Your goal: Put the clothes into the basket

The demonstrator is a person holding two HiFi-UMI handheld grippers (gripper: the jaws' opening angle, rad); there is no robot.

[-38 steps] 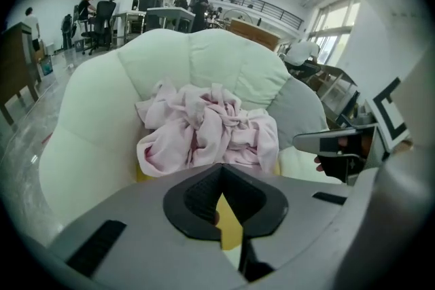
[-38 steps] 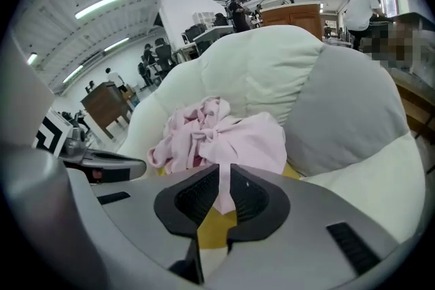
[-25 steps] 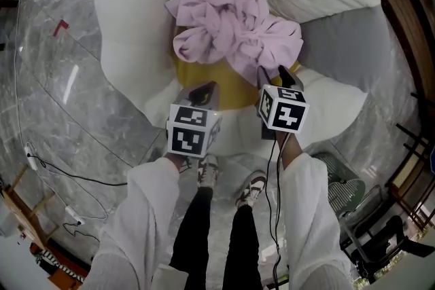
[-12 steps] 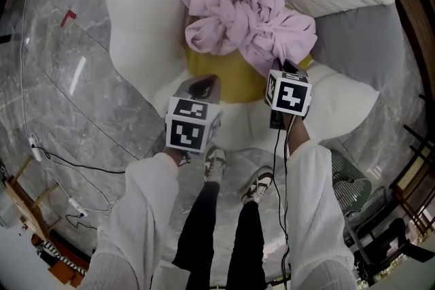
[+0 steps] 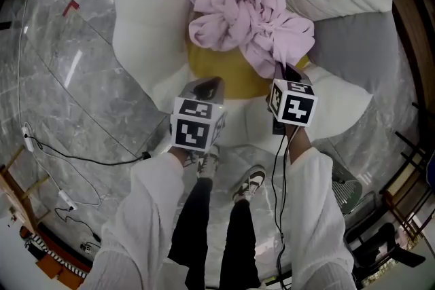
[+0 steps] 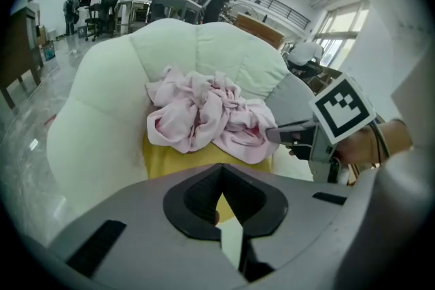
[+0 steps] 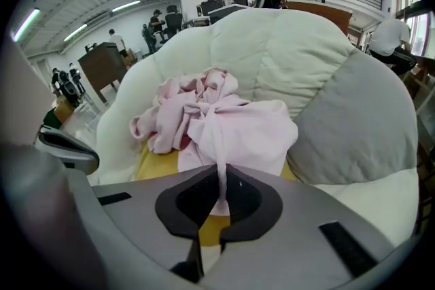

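A crumpled heap of pink clothes [image 5: 248,17] lies on the yellow seat [image 5: 224,71] of a white, petal-shaped armchair [image 5: 146,30]. My right gripper [image 5: 284,70] is at the heap's near right edge. In the right gripper view, the jaws of this gripper [image 7: 221,176] are closing, and they pinch a thin fold of the pink clothes [image 7: 217,122]. My left gripper [image 5: 207,86] hovers over the seat's front edge, short of the heap and apart from it. Its jaws [image 6: 219,190] meet with nothing between them, and the pink clothes [image 6: 204,119] lie ahead of them.
A grey cushion [image 5: 353,44] fills the chair's right side. A greenish mesh basket [image 5: 343,188] stands on the marble floor to the right of the person's shoes [image 5: 251,181]. Cables [image 5: 75,158] trail over the floor at the left, and dark frames [image 5: 401,214] crowd the right.
My right gripper has reached the heap's edge, and its open jaws have closed on a fold of the pink cloth. The left gripper has stayed where it was.
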